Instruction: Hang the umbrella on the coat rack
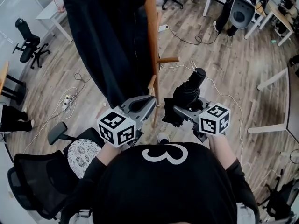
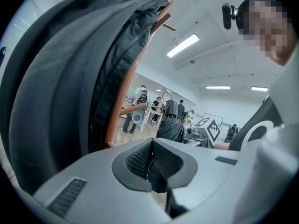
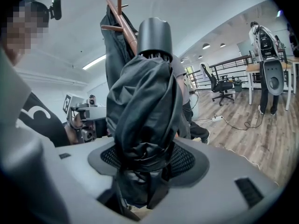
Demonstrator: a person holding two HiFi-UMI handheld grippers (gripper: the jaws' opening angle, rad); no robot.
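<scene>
Though it is unhung, umbrella point(image 3: 142, 101): clamped in right gripper point(image 3: 145, 161).
Left gripper point(image 2: 152, 158): closed, empty.
Remaining: hooking onto coat rack point(image 1: 152, 41).

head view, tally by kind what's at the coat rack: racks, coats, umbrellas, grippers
coat rack: 1
coat: 1
umbrella: 1
grippers: 2, the left gripper shut on nothing, the right gripper shut on the umbrella
total: 5
</scene>
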